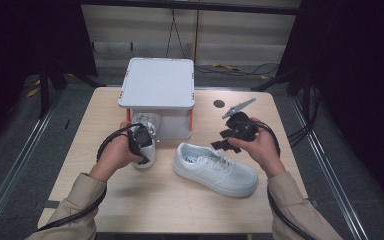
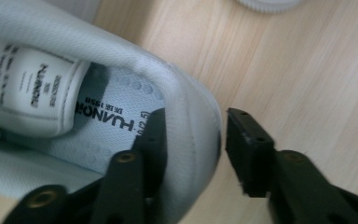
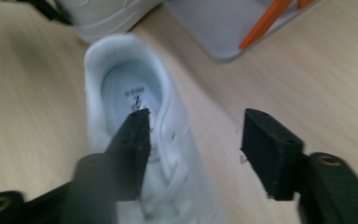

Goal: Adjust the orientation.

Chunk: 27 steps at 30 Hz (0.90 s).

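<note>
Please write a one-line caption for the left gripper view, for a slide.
Left gripper open, jaws straddling the heel collar of a white sneaker on a wooden table.

Smooth white leather-look shoes (image 1: 215, 169) on matt pale wood-grain table (image 1: 145, 205)

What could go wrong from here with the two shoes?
The left claw straddles only the soft heel collar of the shoe by the box; closing could pinch thin padding and slip. The right claw hangs open above the other shoe, blurred, so it may bump its laces.
</note>
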Available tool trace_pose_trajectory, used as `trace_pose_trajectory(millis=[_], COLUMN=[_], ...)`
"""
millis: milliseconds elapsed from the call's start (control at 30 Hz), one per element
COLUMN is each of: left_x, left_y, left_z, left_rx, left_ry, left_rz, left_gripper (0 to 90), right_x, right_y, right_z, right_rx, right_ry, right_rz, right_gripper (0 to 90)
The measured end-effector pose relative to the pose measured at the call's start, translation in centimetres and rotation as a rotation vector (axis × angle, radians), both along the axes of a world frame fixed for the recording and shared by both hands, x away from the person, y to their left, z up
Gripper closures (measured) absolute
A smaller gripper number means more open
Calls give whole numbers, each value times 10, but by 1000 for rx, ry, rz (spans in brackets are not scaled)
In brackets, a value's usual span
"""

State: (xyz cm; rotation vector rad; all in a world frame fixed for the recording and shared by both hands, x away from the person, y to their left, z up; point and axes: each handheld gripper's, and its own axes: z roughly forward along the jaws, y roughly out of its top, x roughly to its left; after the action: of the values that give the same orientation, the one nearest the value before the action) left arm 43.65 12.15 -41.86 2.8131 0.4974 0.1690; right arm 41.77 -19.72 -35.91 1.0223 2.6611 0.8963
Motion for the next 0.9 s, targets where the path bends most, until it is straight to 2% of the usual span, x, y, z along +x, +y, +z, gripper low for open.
trace_pose_trajectory(millis=[67,133,200,267,333,400,467,500,567,667,733,767,800,833,867,900], left_x=[-1,-1,0,-1,0,-1,-2,-3,-6,-14,-18,-22,-25,-27,-29,-34], left_y=[5,8,12,14,14,14,15,17,19,25,28,31,33,34,36,37], left_z=[2,3,8,12,16,20,24,28,29,33,36,38,40,40,41,41], left_rx=[-8,-26,-69,-85,-84,-104,-95,-91,-100,-114,-109,-99,-97,-108,-107,-69], left_ry=[-7,-3,-12,-23,-19,-27,-41,-43,-39,-56,-61,-59,-22,-22,-32,-6], left_rz=[3,40,66,71,71,83,82,77,81,76,65,53,70,63,44,39], left_gripper=[518,497,445,427,429,424,424,413,411,415,466,530,614,663,662,758], right_x=[10,22,31,41,51,58,61,68,73,83,90,93,97,100,102,103], right_y=[13,27,36,47,57,66,69,79,84,95,102,104,107,108,108,109], right_z=[7,16,24,33,44,53,56,63,66,63,57,55,52,49,47,45], right_rx=[-32,-39,-36,-39,-34,-25,-17,0,13,9,8,-3,-8,-4,-3,-8], right_ry=[-11,-31,-50,-74,-104,-115,-120,-124,-117,-115,-108,-109,-104,-104,-105,-100], right_rz=[9,0,-26,-42,-51,-49,-54,-59,-66,-82,-103,-115,-133,-138,-152,-158], right_gripper=[523,564,570,628,664,699,716,746,770,821,835,838,837,836,831,830])
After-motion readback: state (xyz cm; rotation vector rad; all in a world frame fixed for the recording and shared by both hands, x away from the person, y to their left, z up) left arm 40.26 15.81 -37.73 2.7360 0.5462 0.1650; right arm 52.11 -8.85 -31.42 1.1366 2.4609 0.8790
